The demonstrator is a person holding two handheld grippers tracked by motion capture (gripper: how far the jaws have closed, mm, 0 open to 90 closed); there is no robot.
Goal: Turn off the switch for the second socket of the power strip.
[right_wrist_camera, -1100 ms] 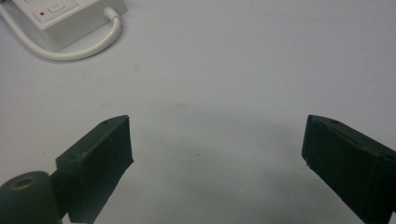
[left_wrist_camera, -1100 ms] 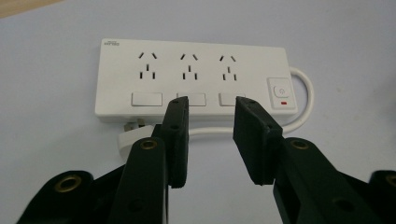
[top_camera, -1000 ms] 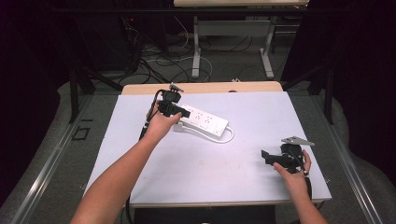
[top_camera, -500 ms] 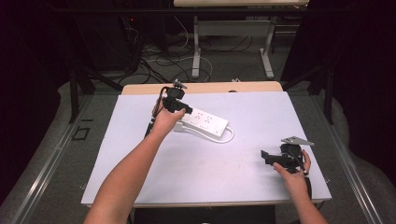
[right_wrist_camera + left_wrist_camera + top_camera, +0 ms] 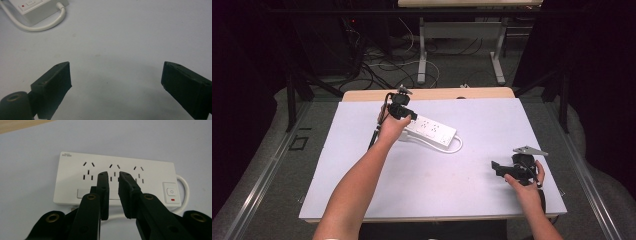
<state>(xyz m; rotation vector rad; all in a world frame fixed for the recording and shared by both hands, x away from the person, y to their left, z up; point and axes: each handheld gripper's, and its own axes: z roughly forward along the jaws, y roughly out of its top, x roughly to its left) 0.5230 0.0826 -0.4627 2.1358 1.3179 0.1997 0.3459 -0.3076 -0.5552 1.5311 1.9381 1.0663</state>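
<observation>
Power strip [image 5: 431, 131] lies on pale tabletop [image 5: 452, 195]; left claw [image 5: 113, 175] nearly shut on nothing, right claw [image 5: 115, 75] wide.

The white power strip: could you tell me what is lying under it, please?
The power strip lies flat on the pale table sheet. Its white cable loops out beside it. The left gripper hides part of its front edge.

A white-topped table [image 5: 362, 165] is seen, its wooden edge exposed at the far side. A white three-outlet power strip [image 5: 432, 131] is laid flat on it, its white cord [image 5: 455, 148] looped just beside the strip's switch end.
</observation>
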